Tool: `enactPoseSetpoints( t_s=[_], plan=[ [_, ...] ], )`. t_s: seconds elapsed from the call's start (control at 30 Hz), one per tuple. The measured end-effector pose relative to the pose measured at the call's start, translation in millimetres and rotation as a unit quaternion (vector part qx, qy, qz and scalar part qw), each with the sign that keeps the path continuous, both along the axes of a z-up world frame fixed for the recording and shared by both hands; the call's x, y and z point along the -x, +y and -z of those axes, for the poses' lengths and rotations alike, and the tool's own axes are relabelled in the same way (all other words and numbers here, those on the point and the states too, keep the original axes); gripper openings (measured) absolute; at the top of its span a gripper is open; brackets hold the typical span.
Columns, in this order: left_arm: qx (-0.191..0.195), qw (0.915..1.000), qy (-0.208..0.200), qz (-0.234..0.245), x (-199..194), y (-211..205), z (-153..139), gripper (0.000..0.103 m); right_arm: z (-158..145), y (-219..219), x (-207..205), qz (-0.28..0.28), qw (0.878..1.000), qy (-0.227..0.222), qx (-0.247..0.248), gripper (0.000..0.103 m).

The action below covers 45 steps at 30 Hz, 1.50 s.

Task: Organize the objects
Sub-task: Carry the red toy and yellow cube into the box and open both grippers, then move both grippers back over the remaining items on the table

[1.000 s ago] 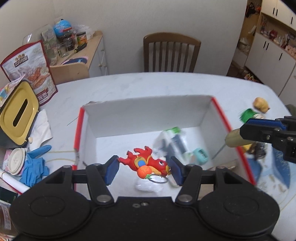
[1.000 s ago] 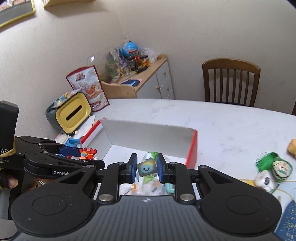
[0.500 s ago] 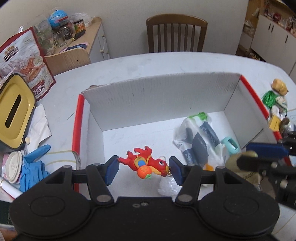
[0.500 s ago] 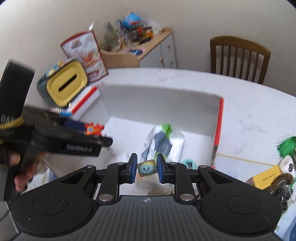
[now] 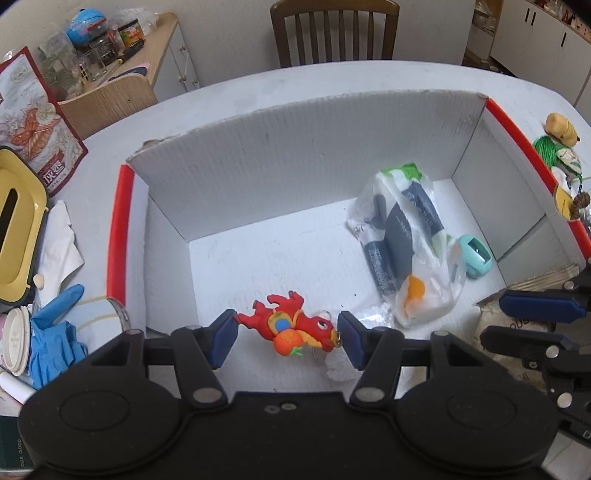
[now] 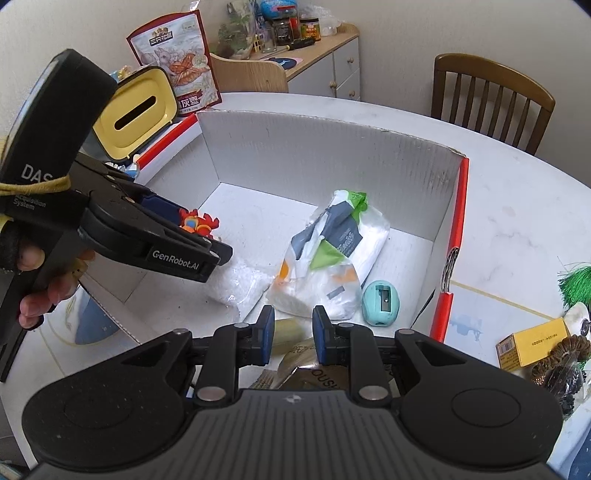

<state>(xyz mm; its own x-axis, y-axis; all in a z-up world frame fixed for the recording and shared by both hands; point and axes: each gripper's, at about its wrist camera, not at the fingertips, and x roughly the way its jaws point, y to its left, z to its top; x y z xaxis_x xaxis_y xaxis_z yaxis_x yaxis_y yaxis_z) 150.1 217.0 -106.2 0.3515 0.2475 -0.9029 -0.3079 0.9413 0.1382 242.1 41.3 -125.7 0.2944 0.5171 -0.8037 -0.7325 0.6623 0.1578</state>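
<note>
A white cardboard box (image 5: 295, 166) with red edges lies open on the table. My left gripper (image 5: 286, 334) is shut on a red dragon toy (image 5: 291, 325) and holds it just above the box floor near the front. The right wrist view shows that gripper (image 6: 199, 232) and the toy (image 6: 197, 223) from the side. My right gripper (image 6: 294, 321) hangs over the box's near right corner, its fingers a narrow gap apart. A pale yellow piece (image 6: 291, 332) lies low between them, clear of the right finger. A bagged tissue pack (image 5: 402, 243) and a teal sharpener (image 5: 475, 256) lie in the box.
A yellow tissue holder (image 5: 14, 221), a blue glove (image 5: 51, 332) and paper lie left of the box. Right of it are a green tassel (image 5: 550, 151), a small yellow carton (image 6: 532, 343) and hair ties. A brown bag (image 6: 317, 376) lies under my right gripper. A chair (image 5: 334, 33) stands beyond the table.
Both grippers have come down and forward over the box. The smiley cube held between my right fingers no longer shows there. The left gripper still holds the dragon.
</note>
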Motion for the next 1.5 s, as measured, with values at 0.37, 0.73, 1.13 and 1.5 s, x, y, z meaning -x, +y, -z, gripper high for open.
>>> enactPoseSetpoints(
  t_s=[0.37,0.73,1.13,1.5],
  plan=[
    [0.012,0.9999,0.004,-0.003,1.3,1.2,1.2,0.059,-10.1,-5.8,3.6,-0.005,1.0,0.005,-0.015,0.022],
    [0.013,0.9993,-0.029,-0.017,12.8,-3.9,-14.5,0.068,-28.6,-18.4,7.5,0.004,0.999,-0.01,-0.04,0.029],
    [0.004,0.9968,-0.078,-0.017,30.9,-27.3,-47.3,0.074,-50.8,-40.3,17.1,0.015,0.997,-0.026,-0.07,0.034],
    [-0.006,0.9915,-0.13,-0.006,42.9,-64.8,-84.4,0.079,-80.1,-73.5,30.9,0.023,0.993,-0.053,-0.104,0.053]
  ],
)
